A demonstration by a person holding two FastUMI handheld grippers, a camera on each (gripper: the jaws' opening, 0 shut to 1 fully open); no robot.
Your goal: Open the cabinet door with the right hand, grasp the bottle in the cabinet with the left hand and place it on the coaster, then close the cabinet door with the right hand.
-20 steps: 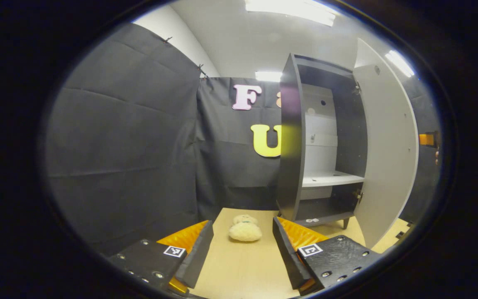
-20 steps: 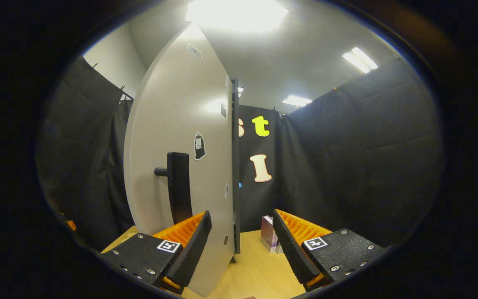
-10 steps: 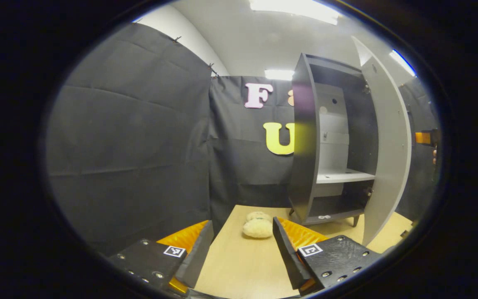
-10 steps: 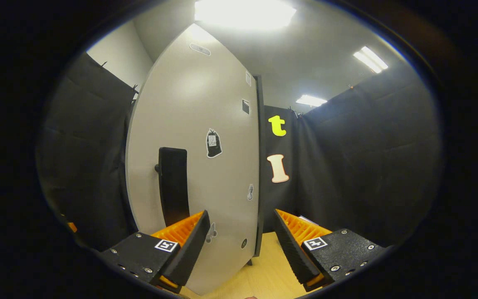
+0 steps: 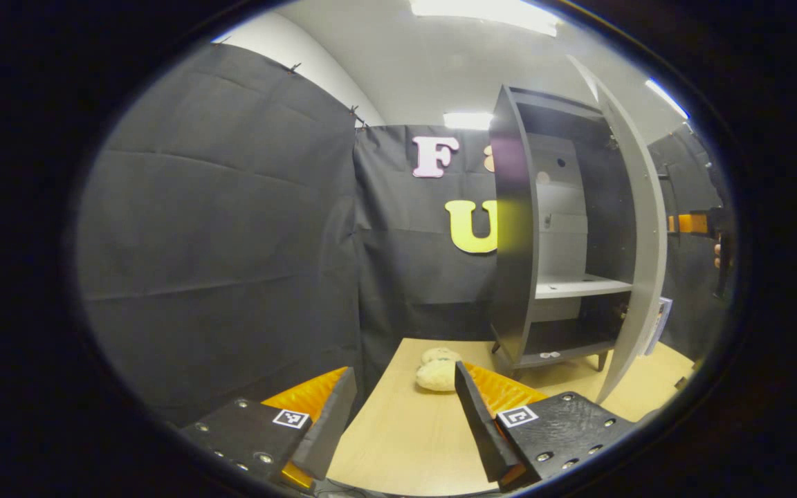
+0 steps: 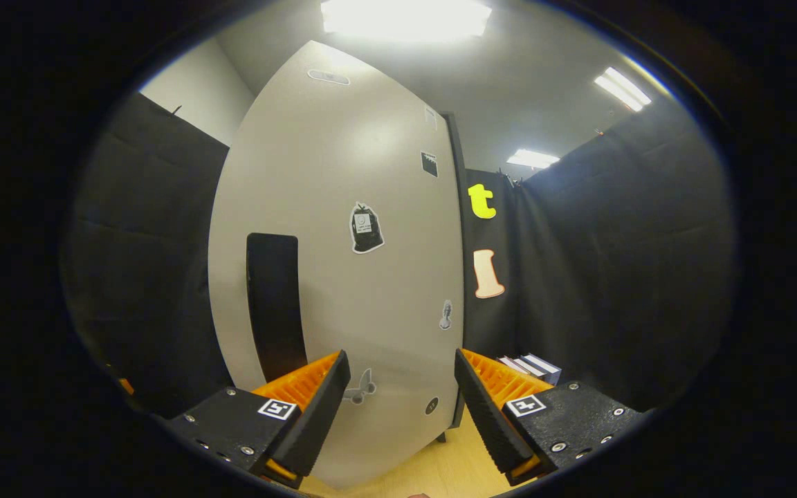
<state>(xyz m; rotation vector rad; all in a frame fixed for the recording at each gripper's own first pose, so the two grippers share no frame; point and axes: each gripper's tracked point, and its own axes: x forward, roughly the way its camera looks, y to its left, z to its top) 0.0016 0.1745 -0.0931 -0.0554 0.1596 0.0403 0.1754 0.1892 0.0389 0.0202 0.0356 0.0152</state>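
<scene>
Grey door (image 6: 343, 277) now faces the right tool (image 6: 402, 408) far more squarely than a second ago — it is swinging toward the cabinet (image 5: 544, 228), and in the left gripper view it shows almost edge-on, the opening narrower than before. Judgement: the closing step is under way, not finished; a gap remains between door and cabinet front.

Right tool: fingers apart, nothing between them. Black handle (image 6: 274, 304) stands left of its left finger, not gripped. Whether a finger touches the door face I cannot tell — the pads overlap it in the picture, but depth is unclear.

Left tool (image 5: 405, 429): fingers apart, empty, hanging over the table (image 5: 398, 443), well back from the cabinet. Its view has shifted too, the cabinet sitting farther right in it than a second ago.

Bottle and coaster — I cannot make out either. Cabinet shelves look bare, apart from small specks on the bottom one, which fits the bottle being already out; its resting place is out of frame or hidden. Pale fluffy thing (image 5: 436, 370) lies on the table, partly behind the left tool's right finger; identity unclear. Small boxes (image 6: 530, 365) sit past the door's far side, half cut off.
</scene>
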